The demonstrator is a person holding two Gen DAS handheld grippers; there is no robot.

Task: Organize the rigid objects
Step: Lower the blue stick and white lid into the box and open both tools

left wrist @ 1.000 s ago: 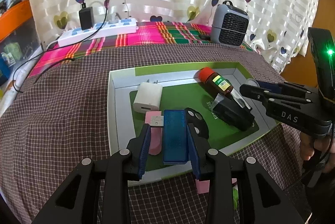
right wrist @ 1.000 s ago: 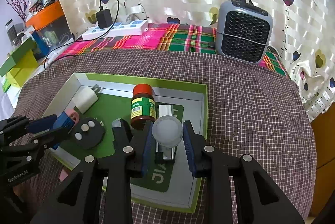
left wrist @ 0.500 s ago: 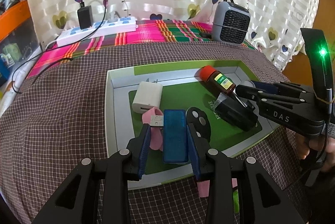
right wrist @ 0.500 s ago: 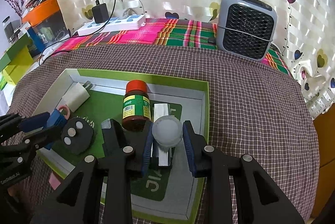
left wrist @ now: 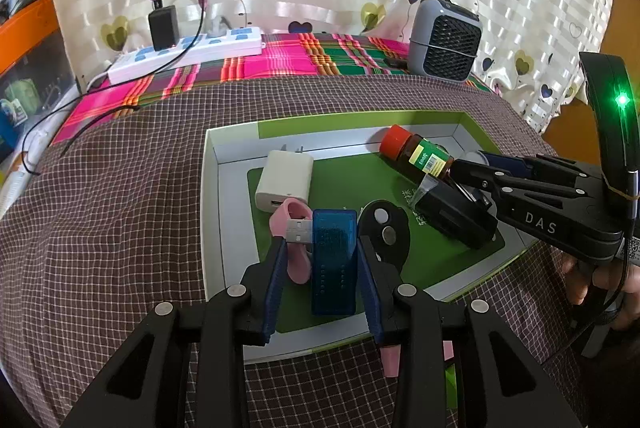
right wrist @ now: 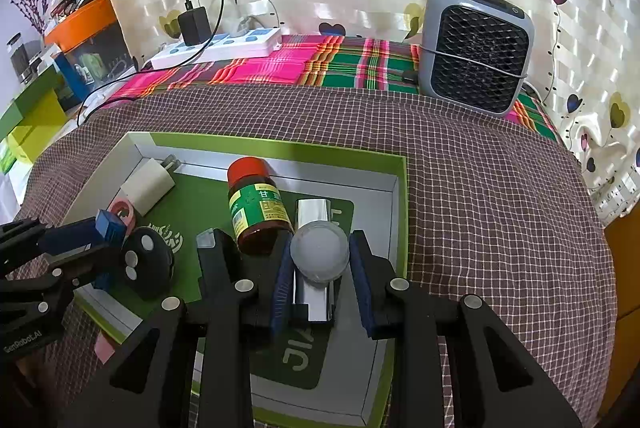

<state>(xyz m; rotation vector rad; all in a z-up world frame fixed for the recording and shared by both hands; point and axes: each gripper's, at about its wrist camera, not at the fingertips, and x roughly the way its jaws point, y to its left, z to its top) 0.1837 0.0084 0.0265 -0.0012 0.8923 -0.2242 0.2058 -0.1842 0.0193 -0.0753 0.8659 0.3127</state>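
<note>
Right now we are gripping the blue USB tester [left wrist: 334, 264] in the left gripper [left wrist: 320, 268], its long axis pointing away over the box [left wrist: 212, 211]. Meanwhile we are holding a frosted white cap [right wrist: 319, 255] in the right gripper [right wrist: 320, 268].

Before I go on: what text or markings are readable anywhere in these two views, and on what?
"DAS": on the right gripper body.
"GenRobot.AI": on the left gripper body.
Brown bottle: green label with Chinese characters and a barcode, too small to read.
Box: white lettering on the green floor, partly covered, unreadable.
</note>
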